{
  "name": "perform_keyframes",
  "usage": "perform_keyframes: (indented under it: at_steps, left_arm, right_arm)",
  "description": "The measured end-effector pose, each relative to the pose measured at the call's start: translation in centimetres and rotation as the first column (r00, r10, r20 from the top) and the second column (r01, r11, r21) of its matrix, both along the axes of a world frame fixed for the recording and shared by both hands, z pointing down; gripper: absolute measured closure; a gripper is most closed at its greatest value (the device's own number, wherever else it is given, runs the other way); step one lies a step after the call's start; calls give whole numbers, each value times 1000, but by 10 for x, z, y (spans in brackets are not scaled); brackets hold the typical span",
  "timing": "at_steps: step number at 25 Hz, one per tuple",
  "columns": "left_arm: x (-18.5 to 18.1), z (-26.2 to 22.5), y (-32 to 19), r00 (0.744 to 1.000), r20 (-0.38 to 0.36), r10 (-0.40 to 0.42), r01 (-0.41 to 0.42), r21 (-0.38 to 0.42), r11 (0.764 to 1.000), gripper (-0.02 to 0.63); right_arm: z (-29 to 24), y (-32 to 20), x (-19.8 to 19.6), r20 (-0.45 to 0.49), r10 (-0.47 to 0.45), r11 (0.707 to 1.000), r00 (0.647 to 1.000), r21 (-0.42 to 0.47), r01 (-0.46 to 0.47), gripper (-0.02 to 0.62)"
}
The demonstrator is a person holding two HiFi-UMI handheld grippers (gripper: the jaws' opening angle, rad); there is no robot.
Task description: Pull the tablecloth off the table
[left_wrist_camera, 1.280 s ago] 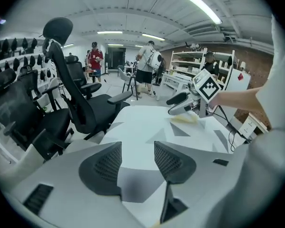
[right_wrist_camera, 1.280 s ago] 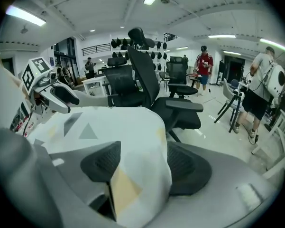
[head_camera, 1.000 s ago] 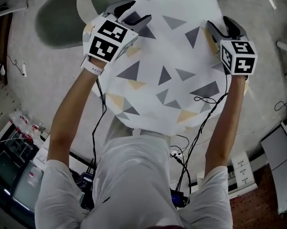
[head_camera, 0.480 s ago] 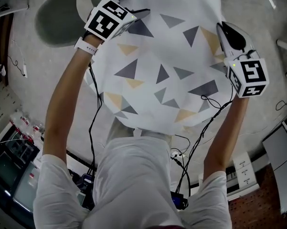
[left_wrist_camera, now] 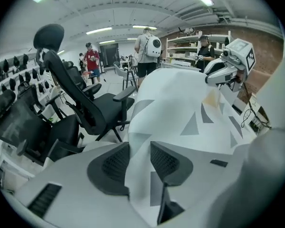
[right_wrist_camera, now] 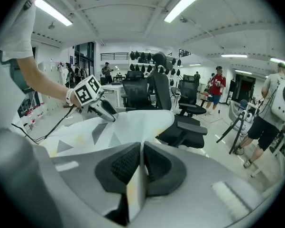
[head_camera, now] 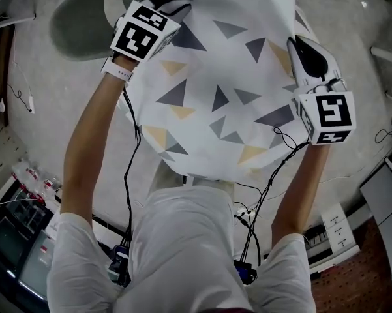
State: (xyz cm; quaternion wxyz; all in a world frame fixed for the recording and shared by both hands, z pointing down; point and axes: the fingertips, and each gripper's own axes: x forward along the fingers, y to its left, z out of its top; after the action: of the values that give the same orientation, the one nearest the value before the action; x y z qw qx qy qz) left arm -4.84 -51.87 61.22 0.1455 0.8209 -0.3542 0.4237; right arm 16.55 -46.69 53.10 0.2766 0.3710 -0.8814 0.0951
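A white tablecloth [head_camera: 222, 90] printed with grey and tan triangles covers the round table below me. My left gripper [head_camera: 164, 0] is at its far left edge. In the left gripper view a fold of the cloth [left_wrist_camera: 180, 99] runs between the jaws of that gripper [left_wrist_camera: 140, 160], which are closing with a gap still between the pads. My right gripper [head_camera: 302, 47] is at the cloth's right edge. In the right gripper view its jaws [right_wrist_camera: 142, 163] are shut on a pinched fold of the cloth [right_wrist_camera: 118, 127].
A black office chair [left_wrist_camera: 76, 94] stands just beyond the table's far side, with more chairs [right_wrist_camera: 180, 99] behind it. Several people [left_wrist_camera: 144, 51] stand farther off. Cables [head_camera: 261, 194] hang from both grippers. Benches with equipment [head_camera: 13, 227] sit at my lower left.
Both grippers moved out to the cloth's edges. The right jaws closed on the right edge. The left gripper reached farther away to the far left edge, and the cloth there has bunched up.
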Motion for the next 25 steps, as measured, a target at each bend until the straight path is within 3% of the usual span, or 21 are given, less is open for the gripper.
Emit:
perform_keyframes:
  at_steps: [8, 16, 25]
  left_arm:
    - [-11, -59, 45, 998, -39, -44, 48, 108, 993, 564]
    - [-66, -171, 181, 991, -121, -54, 81, 228, 970, 577]
    - [-113, -271, 342, 977, -202, -66, 132, 334, 933, 578]
  right_arm:
    - [-38, 36, -2, 9, 84, 994, 996, 67, -84, 560]
    - [-128, 162, -51, 30, 179, 966, 983, 183, -181, 560]
    - [-219, 314, -94, 79, 200, 938, 977, 273, -214, 560]
